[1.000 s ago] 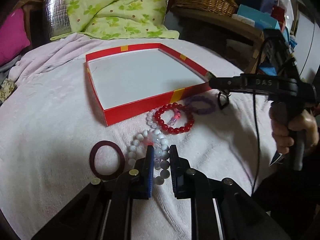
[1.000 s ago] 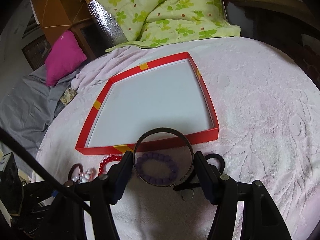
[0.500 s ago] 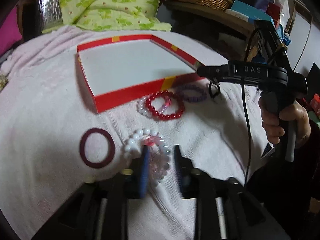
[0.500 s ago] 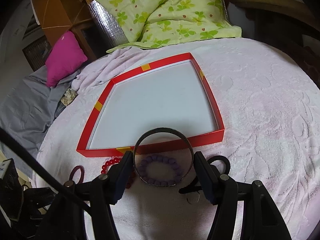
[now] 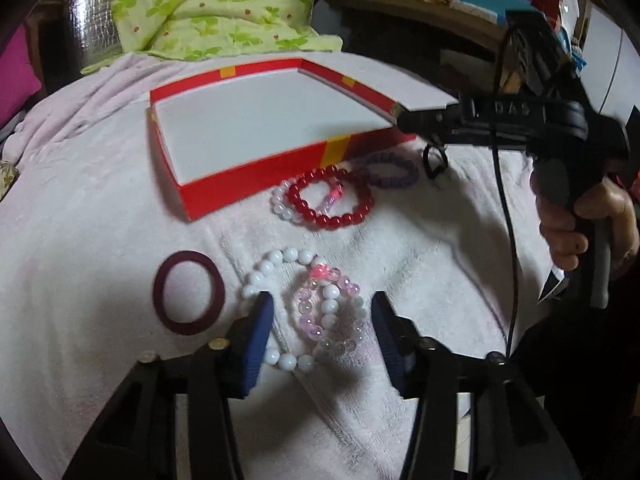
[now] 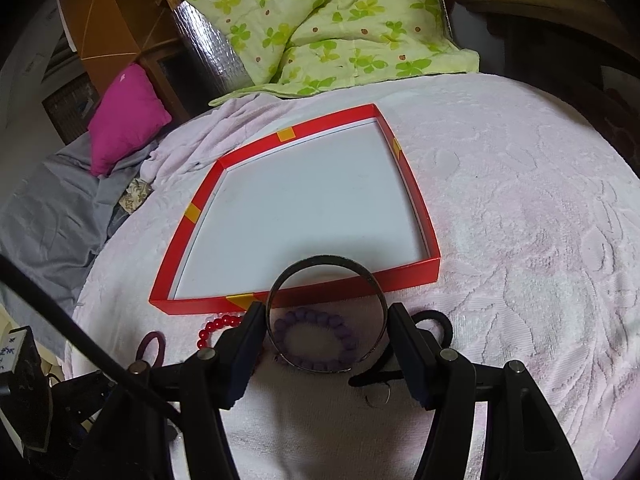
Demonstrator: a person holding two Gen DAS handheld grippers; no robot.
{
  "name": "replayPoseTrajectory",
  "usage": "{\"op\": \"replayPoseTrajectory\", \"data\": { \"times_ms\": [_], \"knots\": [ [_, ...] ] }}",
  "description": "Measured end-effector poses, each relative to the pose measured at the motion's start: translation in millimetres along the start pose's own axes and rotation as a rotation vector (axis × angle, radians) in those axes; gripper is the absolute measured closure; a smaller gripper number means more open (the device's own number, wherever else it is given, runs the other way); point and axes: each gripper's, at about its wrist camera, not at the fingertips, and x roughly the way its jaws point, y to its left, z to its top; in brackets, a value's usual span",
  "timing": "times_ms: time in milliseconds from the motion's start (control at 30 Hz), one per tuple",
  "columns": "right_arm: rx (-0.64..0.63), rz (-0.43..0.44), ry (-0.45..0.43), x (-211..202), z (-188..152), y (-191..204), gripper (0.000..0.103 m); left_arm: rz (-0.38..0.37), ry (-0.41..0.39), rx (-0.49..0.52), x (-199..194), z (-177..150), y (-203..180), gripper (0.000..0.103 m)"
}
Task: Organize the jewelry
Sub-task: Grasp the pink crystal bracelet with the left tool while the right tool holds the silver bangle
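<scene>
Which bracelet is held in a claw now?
The dark metal bangle, clamped upright in the right claw. The beaded bracelets, like the purple one, lie flat on the towel.

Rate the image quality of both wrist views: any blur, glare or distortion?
Left wrist view: motion blur smears the red box edges and the beads; strong fisheye bending; white towel looks overexposed. Right wrist view: sharper, the bangle crisp, same barrel distortion, dark vignetted corners.
</scene>
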Motion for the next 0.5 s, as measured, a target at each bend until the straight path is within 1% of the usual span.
{"op": "replayPoseTrajectory", "data": {
  "times_ms": [67,133,167,200,300,433,500],
  "knots": [
    [0.000,-0.002,0.000,0.1,-0.3,0.0,0.038,0.018,0.018,0.009,4.9,0.1,-2.0,0.064],
    [0.001,0.000,0.000,0.0,-0.8,-0.2,0.038,0.030,0.009,0.011,4.4,0.7,-3.0,0.073],
    [0.000,-0.001,-0.001,0.0,-0.7,-0.1,0.038,0.037,0.002,0.012,3.4,0.9,-2.5,0.087],
    [0.000,-0.001,-0.002,-0.4,-0.7,0.0,0.038,0.036,0.002,0.007,3.3,1.1,-1.4,0.093],
    [0.001,-0.001,-0.013,-2.7,-0.5,-0.8,0.038,0.037,-0.019,0.005,-0.4,2.4,-2.0,0.095],
    [0.009,0.002,-0.025,-5.1,0.7,-2.6,0.038,-0.012,-0.075,0.006,-13.1,8.8,-4.5,0.095],
    [0.013,0.005,-0.035,-7.0,1.7,-2.9,0.038,-0.017,-0.100,0.007,-17.3,12.2,-5.9,0.095]
  ]
}}
